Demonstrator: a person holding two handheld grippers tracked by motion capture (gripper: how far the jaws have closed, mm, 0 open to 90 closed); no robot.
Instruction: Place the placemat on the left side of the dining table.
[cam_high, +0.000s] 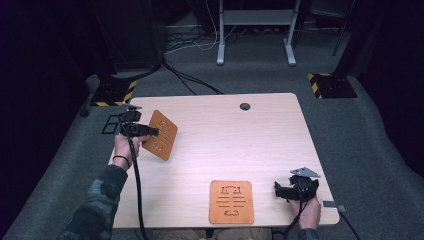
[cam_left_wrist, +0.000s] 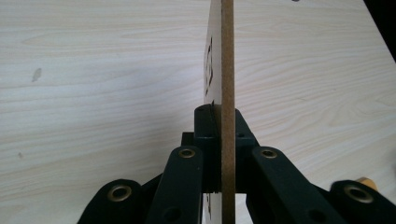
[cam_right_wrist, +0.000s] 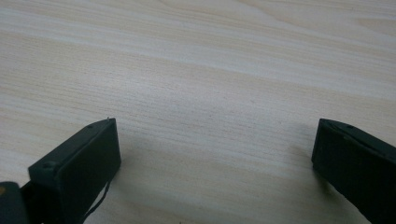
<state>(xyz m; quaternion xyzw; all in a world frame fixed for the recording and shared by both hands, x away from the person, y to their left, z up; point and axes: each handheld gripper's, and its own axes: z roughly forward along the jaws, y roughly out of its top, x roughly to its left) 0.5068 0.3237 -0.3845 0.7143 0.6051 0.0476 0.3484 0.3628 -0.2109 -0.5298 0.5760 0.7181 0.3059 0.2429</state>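
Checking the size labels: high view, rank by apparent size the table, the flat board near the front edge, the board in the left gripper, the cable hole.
1. table
2. flat board, though nearly matched by
3. held board in the left gripper, tilted and farther off, so their order is unsure
4. cable hole

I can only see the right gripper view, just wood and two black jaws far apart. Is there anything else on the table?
Observer: Yes, a flat brown board with cut-out shapes lies near the front edge, beside the right gripper.
Operator: Is that the only one?
Observer: No, the left gripper holds a second board tilted above the table.
Operator: Is it squeezing it tight?
Observer: The left gripper view shows both jaws pressed on the board's thin edge.
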